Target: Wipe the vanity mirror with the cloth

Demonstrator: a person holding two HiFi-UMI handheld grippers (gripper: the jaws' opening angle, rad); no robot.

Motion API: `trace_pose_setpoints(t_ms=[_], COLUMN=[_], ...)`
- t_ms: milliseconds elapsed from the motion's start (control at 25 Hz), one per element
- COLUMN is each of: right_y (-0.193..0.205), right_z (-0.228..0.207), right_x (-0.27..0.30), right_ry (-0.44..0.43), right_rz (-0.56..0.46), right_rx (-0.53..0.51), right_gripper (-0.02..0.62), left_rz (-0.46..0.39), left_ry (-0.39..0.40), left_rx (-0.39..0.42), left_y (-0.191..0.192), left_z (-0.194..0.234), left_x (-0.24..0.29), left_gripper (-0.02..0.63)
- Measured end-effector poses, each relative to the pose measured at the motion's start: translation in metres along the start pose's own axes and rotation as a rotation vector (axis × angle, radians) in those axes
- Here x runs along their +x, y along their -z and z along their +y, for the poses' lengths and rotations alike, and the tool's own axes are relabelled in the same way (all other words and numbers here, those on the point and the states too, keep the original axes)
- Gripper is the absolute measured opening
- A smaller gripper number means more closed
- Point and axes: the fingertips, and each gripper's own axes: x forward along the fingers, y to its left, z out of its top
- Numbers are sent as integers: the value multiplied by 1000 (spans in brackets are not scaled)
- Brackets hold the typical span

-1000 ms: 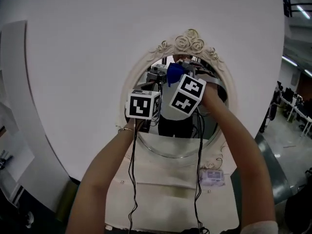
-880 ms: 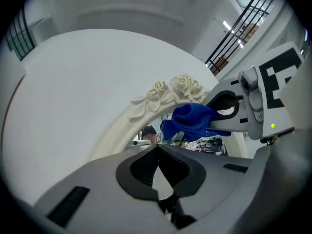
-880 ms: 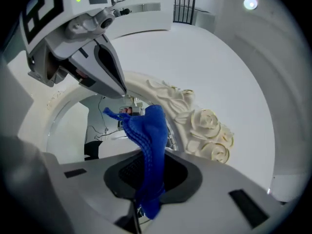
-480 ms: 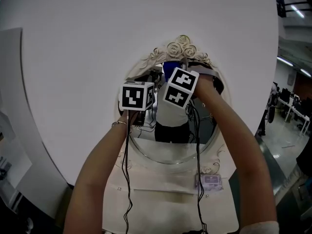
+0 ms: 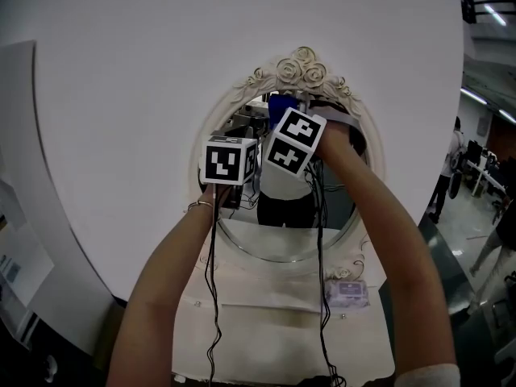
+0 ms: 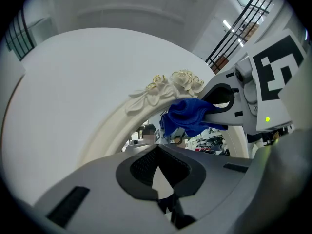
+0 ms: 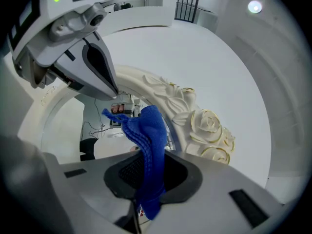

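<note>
Here, cloth (image 7: 147,130) pinched in right tool (image 7: 146,172), near top of mirror (image 5: 274,240), left tool (image 6: 158,169) closed, empty.

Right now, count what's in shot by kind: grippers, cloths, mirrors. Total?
grippers: 2, the left gripper and the right gripper
cloth: 1, blue
mirror: 1
total: 4

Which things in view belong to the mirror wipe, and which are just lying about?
In the job: vanity mirror; blue cloth; right hand-held gripper, shut on the cloth.
Lying about: small pale packet on the vanity top; left hand-held gripper, shut and empty.
</note>
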Motion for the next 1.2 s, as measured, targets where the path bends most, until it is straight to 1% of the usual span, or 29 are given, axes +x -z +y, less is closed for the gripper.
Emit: trace_pose_setpoints(t_ms=[120,320,520,640,760,1080,1200], right_y=[1,5,10,15,17,20,22], right_z=[16,54,86,106,122,166,188], right_x=[0,0,1,0,-1,-1,-3], right_ry=[-16,-55,-77,-102,-128,-171,-202], right_rz=[-3,-2,8,22,23,30,30], right_rx=[0,-7,-19,-5,14,25,32], right_gripper=[67,67,67,67,67,67,67], left_rz=[19,81,126,164,185,243,262], left_ry=[-2,-14,-5,-4,-3,6,10], left_rx=[-8,-15,-55,-86,-114,-126,-150], left_y=[17,55,95,124,147,206,227], left_z=[-2,-2,-4,-6,-7,-16,-19], left_x=[1,-3,-3,-5,-10,-19,-25], left_gripper=[9,9,9,9,9,9,9])
